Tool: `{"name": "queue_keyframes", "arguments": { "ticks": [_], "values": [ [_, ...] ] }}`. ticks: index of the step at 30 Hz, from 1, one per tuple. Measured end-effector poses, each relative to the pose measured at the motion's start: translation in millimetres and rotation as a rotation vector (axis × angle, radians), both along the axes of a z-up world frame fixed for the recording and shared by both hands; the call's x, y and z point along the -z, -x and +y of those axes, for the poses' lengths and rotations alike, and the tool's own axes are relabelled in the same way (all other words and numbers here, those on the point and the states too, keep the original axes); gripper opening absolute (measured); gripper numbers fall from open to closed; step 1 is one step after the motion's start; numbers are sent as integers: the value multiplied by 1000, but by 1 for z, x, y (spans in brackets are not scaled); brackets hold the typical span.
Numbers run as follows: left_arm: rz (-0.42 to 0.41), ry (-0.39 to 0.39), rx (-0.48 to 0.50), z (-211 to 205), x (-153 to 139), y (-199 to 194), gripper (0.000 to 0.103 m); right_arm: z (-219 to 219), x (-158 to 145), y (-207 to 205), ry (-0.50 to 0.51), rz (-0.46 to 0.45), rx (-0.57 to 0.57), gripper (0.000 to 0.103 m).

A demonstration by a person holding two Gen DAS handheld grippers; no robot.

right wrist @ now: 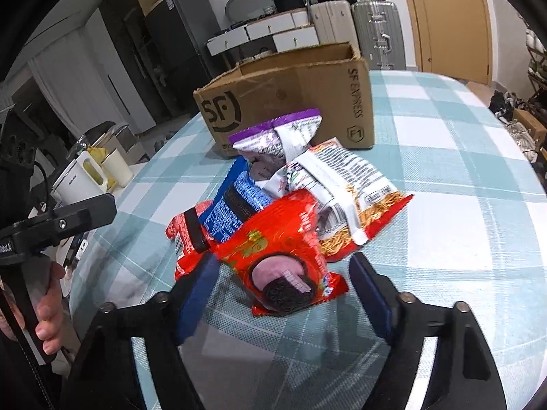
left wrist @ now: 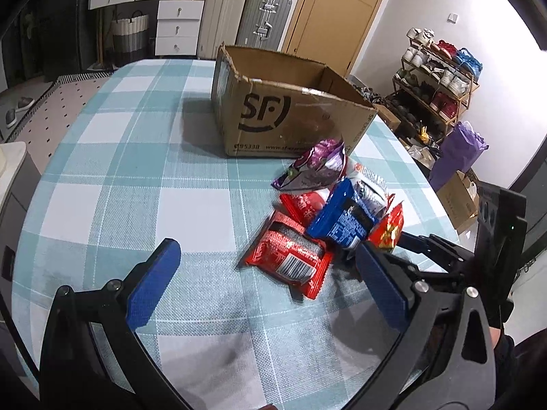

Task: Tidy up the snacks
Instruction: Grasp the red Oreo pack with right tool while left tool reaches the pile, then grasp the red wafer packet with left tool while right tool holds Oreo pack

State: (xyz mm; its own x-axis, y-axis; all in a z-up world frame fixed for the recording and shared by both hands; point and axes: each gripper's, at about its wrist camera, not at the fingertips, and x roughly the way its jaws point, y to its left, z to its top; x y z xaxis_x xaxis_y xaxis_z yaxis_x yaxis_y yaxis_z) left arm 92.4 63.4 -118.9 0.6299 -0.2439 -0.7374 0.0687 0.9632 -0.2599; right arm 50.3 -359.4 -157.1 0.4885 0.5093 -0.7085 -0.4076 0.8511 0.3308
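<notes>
The snacks are heaped on the checked bench (left wrist: 136,171), just in front of the open cardboard box (left wrist: 290,116), which is seen beyond the heap in both views. The red cookie packet (right wrist: 287,259) is the nearest item to the right claw (right wrist: 283,280): it lies directly ahead, its near end reaching in between the two blue pads, which are held wide apart and are not clamped on anything. Its long axis is judged to run roughly along the claw's line of sight, toward the box. The left claw (left wrist: 270,263) is also spread open and empty, with the red barcode packet (left wrist: 290,256) lying ahead between its fingers. The right claw is judged closer to a grasp, so a short forward reach and closure seems called for there.
</notes>
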Motion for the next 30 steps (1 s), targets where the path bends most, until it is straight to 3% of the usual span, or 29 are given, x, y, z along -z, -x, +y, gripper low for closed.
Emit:
{"name": "queue_keyframes", "arguments": {
  "ticks": [1,4,20,30],
  "values": [
    [3,0,-1,0,2,1,102,0,1,-1,-6,7,-5,53],
    [18,9,-2,1,8,0,102,-2,4,-3,-34,22,-15,46],
    [69,-10,26,-8,25,-8,102,-21,-10,12,-108,-3,24,45],
    [136,-101,85,-32,47,-25,102,-37,-16,21,-160,-22,47,45]
  ]
}}
